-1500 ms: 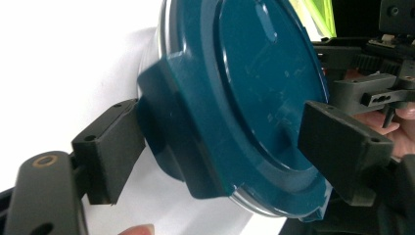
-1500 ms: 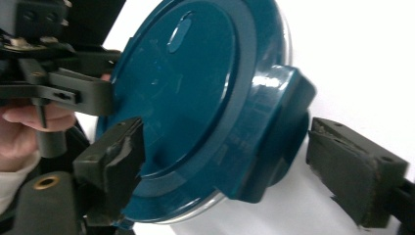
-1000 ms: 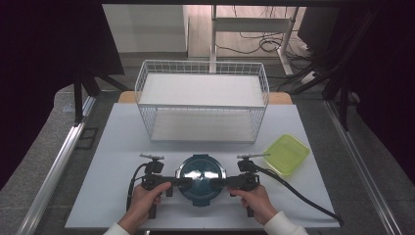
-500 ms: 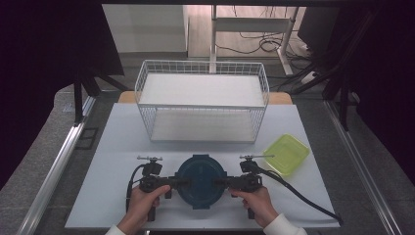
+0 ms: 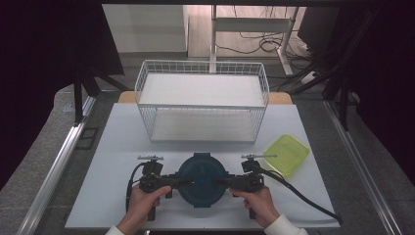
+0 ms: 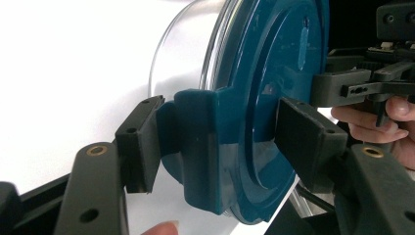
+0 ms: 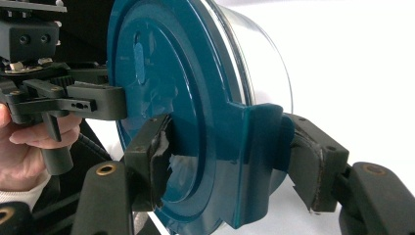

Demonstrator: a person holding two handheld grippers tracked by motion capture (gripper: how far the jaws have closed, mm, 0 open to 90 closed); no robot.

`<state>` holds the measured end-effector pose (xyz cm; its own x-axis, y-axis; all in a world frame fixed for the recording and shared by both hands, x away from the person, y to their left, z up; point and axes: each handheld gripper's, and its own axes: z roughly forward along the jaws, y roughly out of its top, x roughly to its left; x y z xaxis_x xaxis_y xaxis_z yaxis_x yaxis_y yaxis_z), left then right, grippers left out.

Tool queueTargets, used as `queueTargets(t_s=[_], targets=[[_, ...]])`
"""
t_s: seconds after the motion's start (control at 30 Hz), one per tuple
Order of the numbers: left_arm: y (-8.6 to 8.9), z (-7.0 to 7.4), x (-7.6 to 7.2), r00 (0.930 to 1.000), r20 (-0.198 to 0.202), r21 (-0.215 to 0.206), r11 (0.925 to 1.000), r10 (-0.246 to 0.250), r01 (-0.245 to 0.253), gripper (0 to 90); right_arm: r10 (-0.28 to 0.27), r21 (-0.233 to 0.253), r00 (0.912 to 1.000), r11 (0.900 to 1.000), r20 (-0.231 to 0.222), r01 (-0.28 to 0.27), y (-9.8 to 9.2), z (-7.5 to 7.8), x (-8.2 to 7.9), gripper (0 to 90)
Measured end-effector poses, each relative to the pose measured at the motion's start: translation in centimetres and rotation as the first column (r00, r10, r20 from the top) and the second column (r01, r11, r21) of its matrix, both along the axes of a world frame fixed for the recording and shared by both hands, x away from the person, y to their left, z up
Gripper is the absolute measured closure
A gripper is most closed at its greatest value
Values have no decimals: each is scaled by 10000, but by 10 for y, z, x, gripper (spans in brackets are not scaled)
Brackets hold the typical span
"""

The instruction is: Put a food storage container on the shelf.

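Observation:
A round clear container (image 5: 202, 178) with a dark teal lid sits on the white table near its front edge. My left gripper (image 5: 182, 181) holds its left side and my right gripper (image 5: 221, 182) its right side, each in a person's hand. In the left gripper view my left gripper (image 6: 222, 142) is shut on a teal side latch (image 6: 195, 147), one pad on the flap, the other on the lid top (image 6: 284, 58). In the right gripper view my right gripper (image 7: 227, 154) pinches the opposite latch (image 7: 254, 147). The clear bowl wall (image 7: 264, 63) shows behind the lid.
A white wire basket (image 5: 202, 98) with two shelves stands at the back middle of the table (image 5: 122, 147). A yellow-green flat lid (image 5: 287, 153) lies at the right. A black cable (image 5: 303, 198) trails from my right gripper toward the front right corner.
The container's top looked glossy and slightly tilted a second ago; now the lid faces up flat. Both hands and grippers stay in nearly the same places.

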<state>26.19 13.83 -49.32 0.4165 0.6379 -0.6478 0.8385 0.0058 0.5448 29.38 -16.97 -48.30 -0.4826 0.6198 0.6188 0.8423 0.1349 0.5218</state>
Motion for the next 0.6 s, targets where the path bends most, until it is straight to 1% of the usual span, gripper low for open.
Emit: queueTargets(t_s=[0.23,0.27,0.3,0.33,0.37,0.47,0.6], targets=[[-1,8,-1,9995,305,46,10000,-48,47,374,32,73,9994,10000,333,-35,-2,7,-1,376],[-1,11,0,9992,394,-8,10000,-70,71,375,58,3,9985,10000,541,-58,-2,11,-1,375],[-1,11,0,9992,394,-8,10000,-70,71,375,83,-56,9977,10000,676,-79,-2,13,-1,375],[-1,14,0,9986,517,-22,10000,-81,82,375,88,-91,9969,9999,782,-81,-1,16,-2,375],[-1,14,0,9986,517,-22,10000,-81,82,375,111,-105,9962,9999,868,-102,-1,18,-1,375],[-1,17,1,9980,630,12,10000,-89,88,375,136,-98,9953,9999,959,-127,-2,21,-1,376],[-1,19,1,9976,677,41,9999,-115,112,375,179,-126,9944,9998,1042,-167,-2,23,-1,376]])
